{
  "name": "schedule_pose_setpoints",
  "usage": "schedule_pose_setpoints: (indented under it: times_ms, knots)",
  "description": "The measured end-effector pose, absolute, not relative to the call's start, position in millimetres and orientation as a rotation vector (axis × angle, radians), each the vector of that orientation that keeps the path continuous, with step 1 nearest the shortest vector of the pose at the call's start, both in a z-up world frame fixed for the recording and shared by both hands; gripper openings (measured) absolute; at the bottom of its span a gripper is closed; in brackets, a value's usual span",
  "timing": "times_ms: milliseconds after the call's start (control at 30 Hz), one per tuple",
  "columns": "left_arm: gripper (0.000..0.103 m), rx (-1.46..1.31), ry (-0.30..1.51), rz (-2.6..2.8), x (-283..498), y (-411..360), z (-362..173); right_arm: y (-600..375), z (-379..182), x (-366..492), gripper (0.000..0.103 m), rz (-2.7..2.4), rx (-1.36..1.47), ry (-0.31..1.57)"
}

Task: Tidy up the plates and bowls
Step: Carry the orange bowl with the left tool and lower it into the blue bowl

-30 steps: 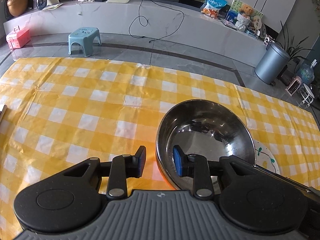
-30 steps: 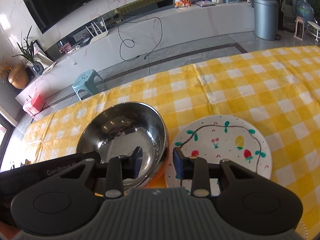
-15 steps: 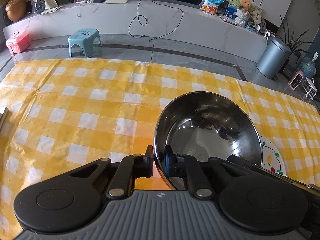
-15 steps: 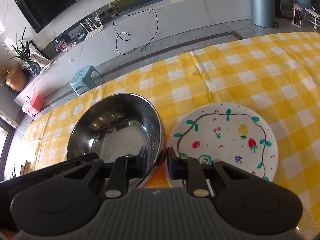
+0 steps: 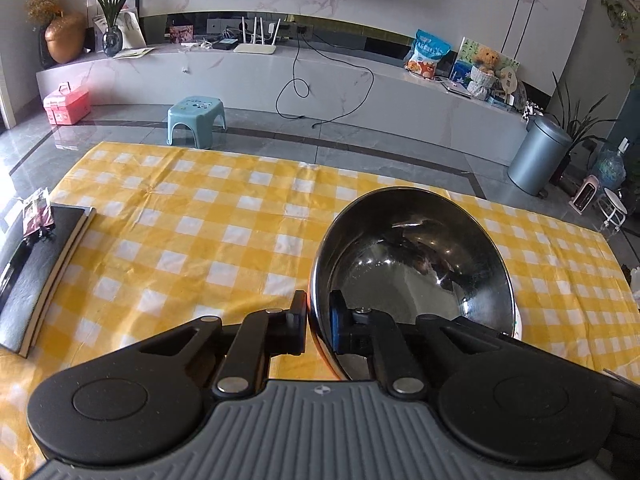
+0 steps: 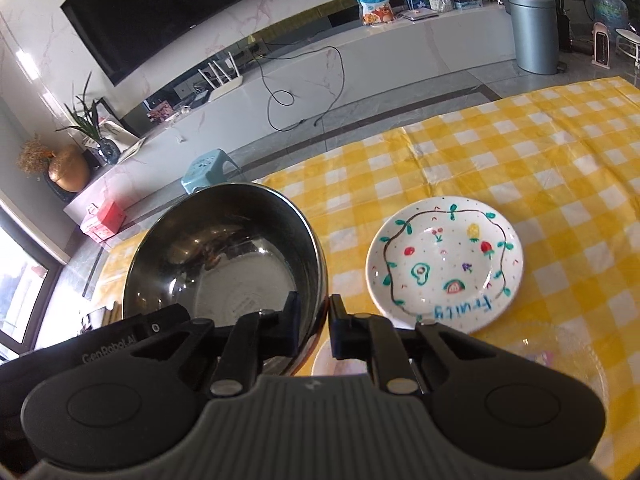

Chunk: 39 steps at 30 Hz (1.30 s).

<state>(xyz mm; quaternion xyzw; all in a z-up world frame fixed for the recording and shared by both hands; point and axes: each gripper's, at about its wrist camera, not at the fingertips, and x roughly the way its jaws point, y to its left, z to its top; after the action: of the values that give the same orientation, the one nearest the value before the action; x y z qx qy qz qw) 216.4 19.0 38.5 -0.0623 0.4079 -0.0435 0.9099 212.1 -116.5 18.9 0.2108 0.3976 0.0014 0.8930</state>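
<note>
Both claws, open a second ago, now clamp steel bowl [image 6: 224, 256] rim: left claw [image 5: 318, 320], right claw [image 6: 314, 320], right jaws closing. Bowl lifted off table [image 6: 520, 152], left of painted plate [image 6: 444, 260].

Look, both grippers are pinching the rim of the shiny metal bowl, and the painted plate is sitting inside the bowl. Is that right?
Not quite. Both the left gripper and the right gripper do pinch the rim of the metal bowl, but the painted plate isn't inside it. The right wrist view shows it lying on the yellow checked cloth beside the bowl.
</note>
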Motion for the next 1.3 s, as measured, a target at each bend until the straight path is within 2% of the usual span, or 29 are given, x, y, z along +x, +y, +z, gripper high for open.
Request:
schedule_pose_setpoints:
  times_ms: [500, 1300]
  knots:
    - [0.012, -0.275, 0.805, -0.037, 101.4, 67.2, 48.8, -87.1, 45.5, 90.5, 0.01, 0.101, 0.442, 0.798]
    - [0.012, -0.257, 0.831, -0.009, 41.3, 99.5, 42.2, -58.4, 47.2, 49.1, 0.01, 0.204, 0.357, 0.829]
